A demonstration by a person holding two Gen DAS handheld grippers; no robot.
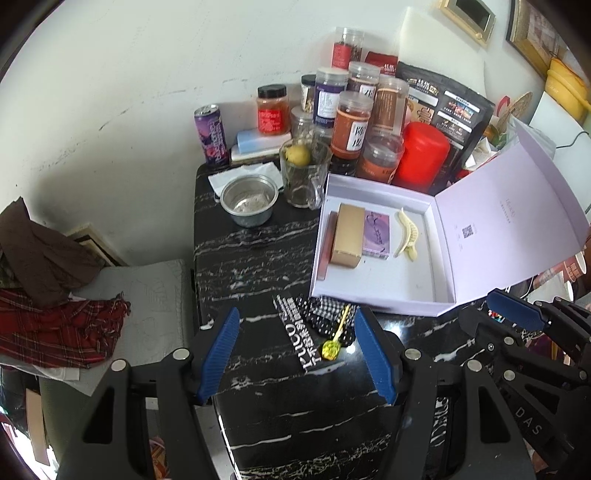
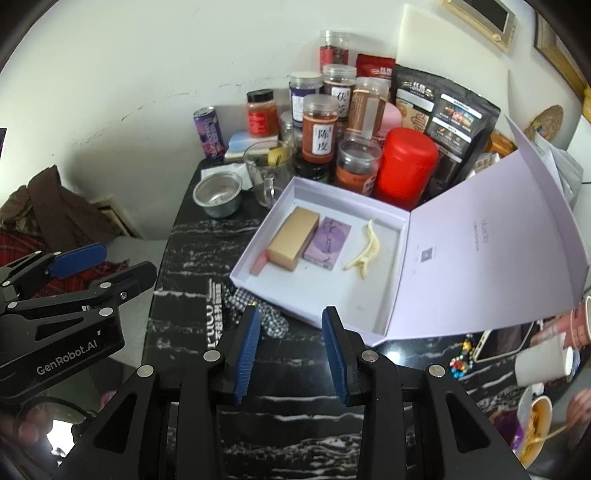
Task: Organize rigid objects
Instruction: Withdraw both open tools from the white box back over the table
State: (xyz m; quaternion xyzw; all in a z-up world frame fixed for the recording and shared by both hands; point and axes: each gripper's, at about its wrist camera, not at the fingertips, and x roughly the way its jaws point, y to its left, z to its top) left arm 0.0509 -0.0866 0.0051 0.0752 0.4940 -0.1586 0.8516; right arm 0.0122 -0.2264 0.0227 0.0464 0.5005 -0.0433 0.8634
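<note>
Scuffed white wall [image 1: 129,74] w/ dark marks, black marble-look counter [image 1: 255,258] against it, gold picture frames [image 1: 469,16] hung top right, grey cushioned seat [image 1: 147,295] at left w/ red plaid cloth [image 1: 55,325], soft daylight.

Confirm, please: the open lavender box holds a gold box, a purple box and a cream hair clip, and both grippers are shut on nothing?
Not quite. The lavender box holds the gold box, purple box and hair clip, but the left gripper and right gripper are open, as each wrist view shows.
</note>
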